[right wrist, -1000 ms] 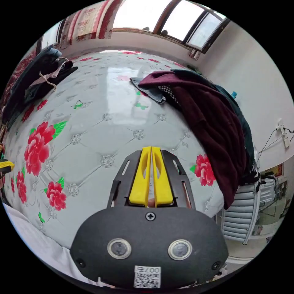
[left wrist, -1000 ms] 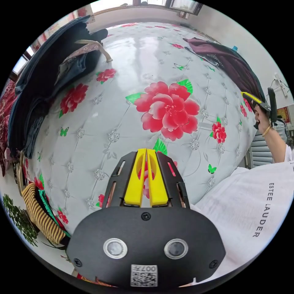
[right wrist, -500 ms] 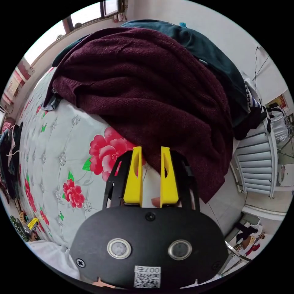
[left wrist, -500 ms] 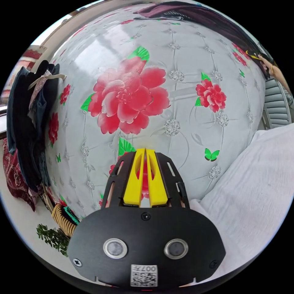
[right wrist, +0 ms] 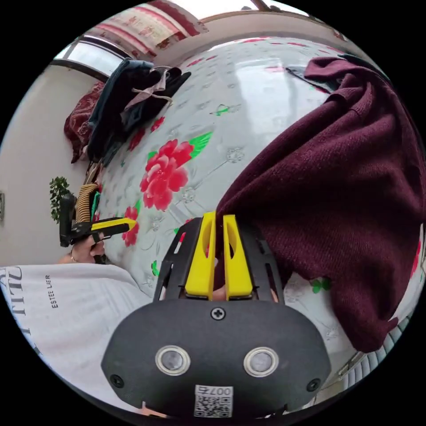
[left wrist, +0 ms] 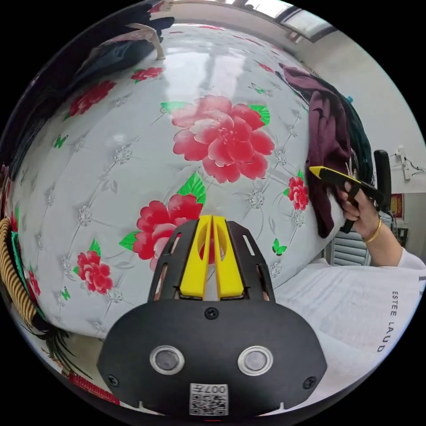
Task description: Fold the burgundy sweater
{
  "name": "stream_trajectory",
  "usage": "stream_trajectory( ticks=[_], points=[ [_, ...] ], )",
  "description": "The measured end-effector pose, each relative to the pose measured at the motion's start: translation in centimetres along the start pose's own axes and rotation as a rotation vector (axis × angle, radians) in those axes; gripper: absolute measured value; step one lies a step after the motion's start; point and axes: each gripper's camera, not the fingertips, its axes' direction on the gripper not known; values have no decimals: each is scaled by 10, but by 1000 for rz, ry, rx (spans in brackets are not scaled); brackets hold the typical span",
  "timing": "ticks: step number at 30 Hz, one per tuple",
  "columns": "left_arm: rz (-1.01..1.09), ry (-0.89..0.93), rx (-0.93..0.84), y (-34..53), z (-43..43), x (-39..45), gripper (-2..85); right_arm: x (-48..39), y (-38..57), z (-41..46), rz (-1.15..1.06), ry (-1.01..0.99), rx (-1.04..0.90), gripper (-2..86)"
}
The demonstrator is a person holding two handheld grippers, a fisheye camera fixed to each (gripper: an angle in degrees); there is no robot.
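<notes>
In the right gripper view, the right gripper [right wrist: 217, 222] is seen nearest, its yellow fingers [right wrist: 200, 262] drawn close together and clamped on the edge of the burgundy knitted sweater [right wrist: 337, 186], a dark strip of the knit being caught in the narrow gap between them. The sweater is draped in a heap over the right side of the bed, on the white quilted bedspread printed with red flowers [right wrist: 248, 93], with a lower corner hanging past the bed's edge. In the left gripper view, the left gripper [left wrist: 212, 222] is held above the near part of the bedspread [left wrist: 133, 146], its yellow fingers [left wrist: 195, 262] brought together with nothing between them. A white printed shirt [left wrist: 350, 306] worn by the person is seen at the near right, and beyond it a hand [left wrist: 361, 213] is wrapped around the handle of the right gripper [left wrist: 316, 170], whose tip meets the sweater [left wrist: 326, 146] at the bed's edge. Farther off, a pile of dark clothes [right wrist: 120, 111] lies at the far side of the bed, with a window [left wrist: 306, 22] above the bed's far end.
</notes>
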Motion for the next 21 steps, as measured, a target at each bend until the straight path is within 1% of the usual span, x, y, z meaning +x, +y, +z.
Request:
stream_trajectory(
  ticks=[1, 2, 4, 5, 7, 9, 10, 11, 12, 13, 14, 15, 16, 17, 18, 19, 21],
  points=[
    [-23, 7, 27, 8, -7, -9, -10, -48, -17, 15, -126, -71, -24, 4],
    [-69, 10, 76, 24, -21, -27, -10, -73, -25, 21, -190, -97, -38, 5],
    [-152, -16, 140, 51, -44, -57, -10, -171, -40, 39, -477, -142, -118, 9],
    [-216, -38, 188, 72, -60, -79, -9, -193, -39, 42, -554, -161, -137, 10],
    [-326, -60, 254, 106, -83, -113, -9, -260, -20, 54, -790, -203, -227, 16],
    [-458, -55, 315, 152, -106, -153, -7, -281, -1, 61, -876, -238, -266, 19],
    [-480, -55, 329, 162, -111, -160, -6, -280, 9, 63, -871, -202, -242, 21],
    [-506, -68, 352, 181, -120, -169, -3, -275, 13, 62, -861, -169, -229, 23],
    [-504, -93, 368, 196, -127, -171, 2, -259, 17, 60, -814, -69, -189, 24],
    [-491, -107, 372, 201, -130, -169, 10, -233, 17, 53, -722, 61, -134, 26],
    [-449, -131, 370, 208, -133, -162, 26, -217, 16, 47, -657, 123, -109, 27],
    [-393, -151, 359, 210, -132, -150, 46, -180, 14, 30, -486, 225, -46, 29],
    [-359, -157, 354, 209, -130, -142, 56, -138, 18, 6, -293, 280, 27, 30],
    [-277, -154, 340, 204, -124, -124, 77, -117, 23, -7, -201, 294, 57, 31],
    [-187, -135, 312, 195, -114, -104, 101, -78, 37, -31, -38, 309, 108, 33],
    [-143, -124, 295, 189, -108, -93, 114, -46, 56, -52, 84, 322, 150, 36],
    [5, -90, 201, 162, -73, -51, 143, -13, 83, -71, 194, 317, 155, 37]
  ],
)
